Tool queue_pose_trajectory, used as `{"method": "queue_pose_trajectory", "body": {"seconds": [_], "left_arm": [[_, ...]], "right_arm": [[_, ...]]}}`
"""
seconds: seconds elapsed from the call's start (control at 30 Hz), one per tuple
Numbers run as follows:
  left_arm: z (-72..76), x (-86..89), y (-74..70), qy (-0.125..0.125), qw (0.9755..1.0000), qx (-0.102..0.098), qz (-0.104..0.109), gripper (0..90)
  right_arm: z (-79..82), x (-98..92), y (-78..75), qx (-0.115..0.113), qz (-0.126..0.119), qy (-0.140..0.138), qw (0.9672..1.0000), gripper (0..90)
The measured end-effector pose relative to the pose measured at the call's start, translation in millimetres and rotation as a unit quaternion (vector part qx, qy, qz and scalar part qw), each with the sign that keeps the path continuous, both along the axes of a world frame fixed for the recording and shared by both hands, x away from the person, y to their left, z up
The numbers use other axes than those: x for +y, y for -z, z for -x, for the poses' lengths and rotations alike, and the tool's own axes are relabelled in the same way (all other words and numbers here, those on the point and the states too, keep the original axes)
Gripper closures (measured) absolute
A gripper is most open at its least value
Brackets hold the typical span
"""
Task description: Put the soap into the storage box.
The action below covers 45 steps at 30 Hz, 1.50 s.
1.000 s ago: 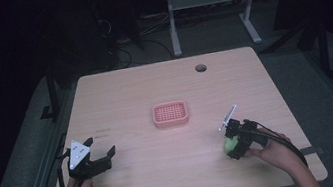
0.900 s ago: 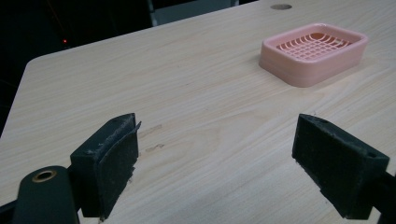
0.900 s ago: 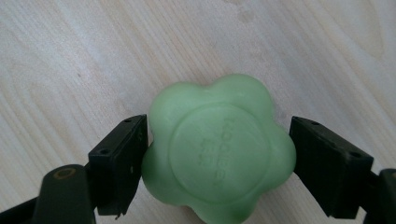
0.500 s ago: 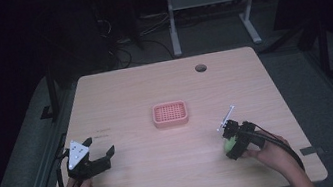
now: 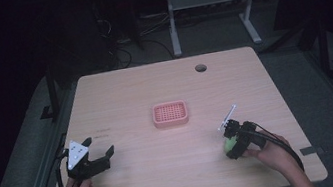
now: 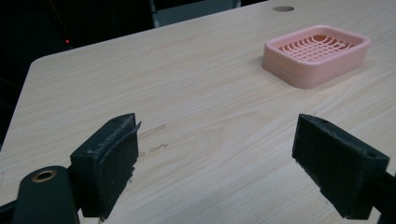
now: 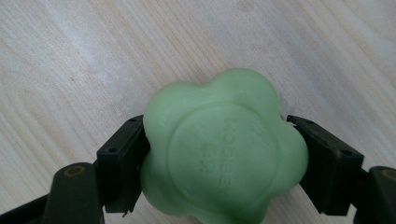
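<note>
A pale green, flower-shaped soap bar (image 7: 222, 147) bears embossed lettering on its round face. It sits pinched from both sides at the table's near right.

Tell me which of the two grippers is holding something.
The right gripper, near the table's right front: shut on a green soap. The left gripper is open, with bare wood between its jaws.

Pale green flower-shaped soap bar (image 7: 219, 149), embossed lettering, uniform colour. Pink plastic soap dish (image 5: 170, 114) with grid-pattern top. Light wood-grain table (image 5: 153, 85), pale beige with fine streaks. Black foam-padded right gripper (image 7: 219, 163).
</note>
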<state>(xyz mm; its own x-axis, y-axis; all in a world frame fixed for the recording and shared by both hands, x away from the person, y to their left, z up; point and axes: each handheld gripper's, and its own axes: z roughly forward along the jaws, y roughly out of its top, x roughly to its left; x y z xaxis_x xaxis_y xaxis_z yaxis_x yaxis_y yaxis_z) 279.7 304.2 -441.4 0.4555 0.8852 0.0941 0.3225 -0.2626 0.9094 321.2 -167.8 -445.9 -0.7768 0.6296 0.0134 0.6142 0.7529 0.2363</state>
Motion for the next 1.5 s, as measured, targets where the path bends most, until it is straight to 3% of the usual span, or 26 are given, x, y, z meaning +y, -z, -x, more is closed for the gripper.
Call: {"method": "queue_pose_trajectory", "body": {"seconds": [0.33, 0.5, 0.7, 0.87, 1.17, 1.23, 1.33, 1.5], "left_arm": [[-0.5, -0.6, 0.4, 0.000, 1.0000, 0.001, 0.001, 14.2], [-0.3, -0.1, 0.2, 0.000, 1.0000, 0.000, 0.001, 14.2], [-0.7, -0.6, 0.4, 0.000, 1.0000, 0.002, 0.001, 14.2], [-0.7, -0.6, 0.2, 0.000, 1.0000, 0.001, -0.001, 14.2], [-1.0, -1.5, 0.3, 0.002, 1.0000, 0.002, -0.002, 14.2], [-0.9, -2.2, 0.3, 0.003, 1.0000, 0.002, -0.002, 14.2], [-0.7, -1.5, 0.3, 0.003, 1.0000, 0.001, -0.001, 14.2], [-1.1, 0.0, 0.4, -0.001, 1.0000, 0.002, 0.002, 14.2]], "right_arm": [[1.6, -3.0, -3.8, 0.001, -0.015, -0.018, 0.9997, 25.0], [2.2, -1.8, -4.4, 0.002, -0.006, -0.027, 0.9996, 25.1], [0.3, -2.9, -1.6, 0.018, 0.002, -0.024, 0.9995, 25.0], [0.0, 2.4, -1.4, 0.019, 0.026, -0.031, 0.9990, 24.7], [-2.2, 5.6, -1.3, 0.032, 0.037, -0.025, 0.9985, 24.5], [-3.5, 5.9, -1.3, 0.032, 0.038, -0.034, 0.9982, 25.1], [-0.4, 3.9, -1.3, 0.012, 0.024, -0.053, 0.9982, 25.5], [0.8, 1.4, -0.9, 0.007, 0.013, -0.050, 0.9987, 25.6]]}}
